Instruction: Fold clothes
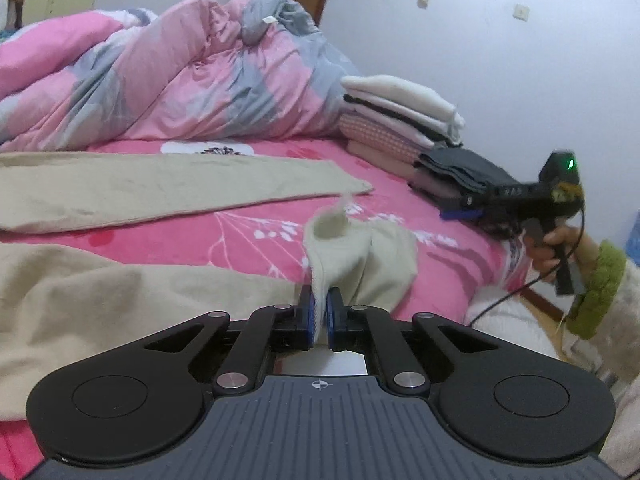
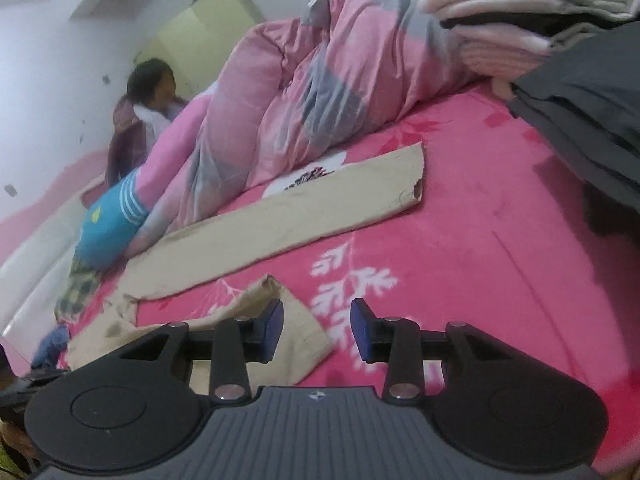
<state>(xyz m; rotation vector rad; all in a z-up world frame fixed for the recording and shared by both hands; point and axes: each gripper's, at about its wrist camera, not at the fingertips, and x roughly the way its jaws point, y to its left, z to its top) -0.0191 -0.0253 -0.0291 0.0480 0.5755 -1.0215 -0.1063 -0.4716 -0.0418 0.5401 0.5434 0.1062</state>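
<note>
Beige trousers [image 1: 160, 188] lie spread on the pink floral bed sheet [image 1: 248, 240], with one leg stretched flat across the bed. My left gripper [image 1: 319, 312] is shut on the hem of the nearer leg [image 1: 360, 264], which bunches up just above the sheet. In the right wrist view my right gripper [image 2: 316, 330] stands open over the sheet with nothing between its pads. The nearer trouser leg end [image 2: 296, 352] lies under its left finger [image 2: 274, 328]. The far leg [image 2: 300, 220] lies flat beyond. In the left wrist view the right gripper [image 1: 460, 211] shows at the right, in a hand.
A rumpled pink and grey quilt [image 1: 180, 80] fills the back of the bed. A stack of folded clothes [image 1: 400, 120] sits at the right near the wall, close to the right gripper [image 2: 560, 80]. A person [image 2: 148, 92] sits beyond the quilt beside a blue striped pillow [image 2: 108, 220].
</note>
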